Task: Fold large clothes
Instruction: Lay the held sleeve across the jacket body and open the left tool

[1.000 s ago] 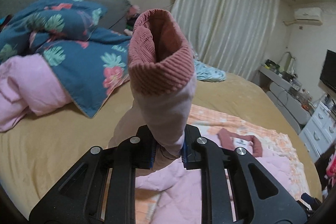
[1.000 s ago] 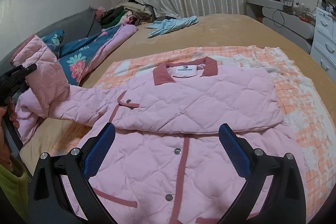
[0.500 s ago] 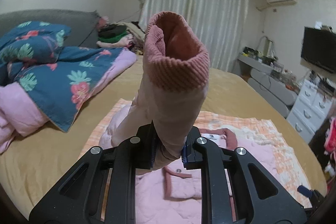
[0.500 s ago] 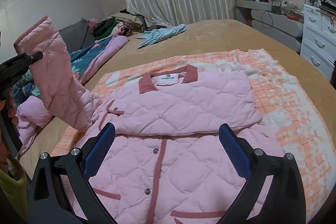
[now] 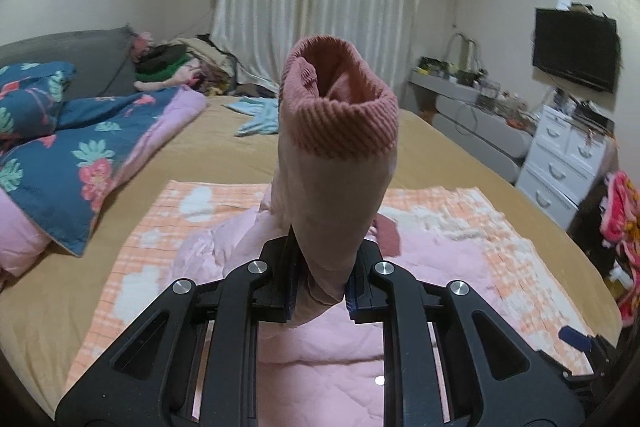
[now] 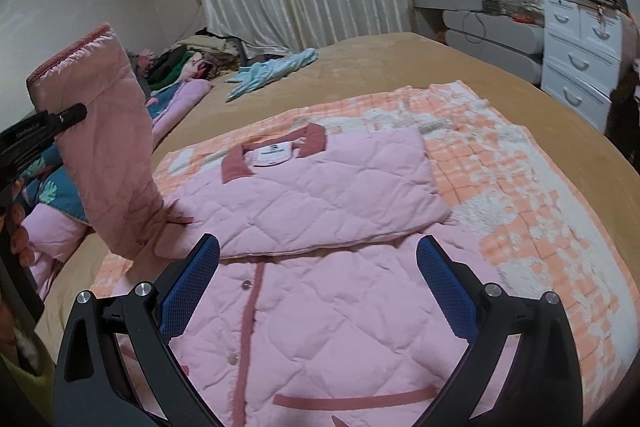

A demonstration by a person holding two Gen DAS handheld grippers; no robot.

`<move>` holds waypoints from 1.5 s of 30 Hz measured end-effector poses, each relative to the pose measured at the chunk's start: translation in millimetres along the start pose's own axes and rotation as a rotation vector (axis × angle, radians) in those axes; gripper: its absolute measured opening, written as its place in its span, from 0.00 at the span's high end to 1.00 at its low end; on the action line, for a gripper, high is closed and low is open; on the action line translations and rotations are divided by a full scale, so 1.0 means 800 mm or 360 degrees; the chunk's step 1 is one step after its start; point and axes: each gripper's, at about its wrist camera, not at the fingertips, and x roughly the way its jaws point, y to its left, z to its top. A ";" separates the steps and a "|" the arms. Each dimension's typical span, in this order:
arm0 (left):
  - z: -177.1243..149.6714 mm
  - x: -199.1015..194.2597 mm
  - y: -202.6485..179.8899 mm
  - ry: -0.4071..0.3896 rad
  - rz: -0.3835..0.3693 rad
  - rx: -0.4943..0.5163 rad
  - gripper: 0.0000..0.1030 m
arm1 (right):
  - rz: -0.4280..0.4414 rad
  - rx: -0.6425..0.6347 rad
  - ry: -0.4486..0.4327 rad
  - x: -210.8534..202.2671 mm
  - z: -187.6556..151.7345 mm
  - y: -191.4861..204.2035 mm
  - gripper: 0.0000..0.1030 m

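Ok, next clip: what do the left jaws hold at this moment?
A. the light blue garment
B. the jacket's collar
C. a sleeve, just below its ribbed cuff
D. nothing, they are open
C: the left gripper is clamped on the pink sleeve, whose ribbed cuff stands up beyond the jaws.

one pink quilted jacket (image 6: pixel 320 195), one checked blanket (image 6: pixel 520 195), one floral duvet (image 5: pixel 80 147) and two grippers (image 6: pixel 318 287) (image 5: pixel 320 287) are counted.
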 end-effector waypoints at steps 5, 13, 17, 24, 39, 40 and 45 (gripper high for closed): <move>-0.018 0.023 -0.036 0.0072 -0.0071 0.0055 0.91 | -0.0040 0.0068 0.0006 -0.002 -0.005 -0.025 0.05; -0.052 0.058 -0.076 0.0188 -0.0131 0.0167 0.93 | -0.0082 0.0152 0.0019 0.001 -0.009 -0.053 0.05; -0.079 0.079 -0.097 0.0273 -0.0165 0.0246 0.93 | -0.0112 0.0172 0.0034 0.006 -0.013 -0.065 0.05; -0.136 0.106 -0.132 0.0402 -0.0182 0.0407 0.93 | -0.0145 0.0223 0.0064 0.014 -0.021 -0.086 0.05; -0.211 0.100 -0.156 0.0664 -0.0229 0.0717 0.17 | -0.0145 0.0276 0.0130 0.034 -0.031 -0.101 0.05; -0.211 0.097 -0.152 0.0679 -0.0253 0.0695 0.14 | -0.0135 0.0273 0.0134 0.036 -0.031 -0.099 0.05; -0.196 0.075 -0.115 0.0692 -0.0294 0.0563 0.09 | -0.0066 0.0265 0.0182 0.050 -0.034 -0.079 0.05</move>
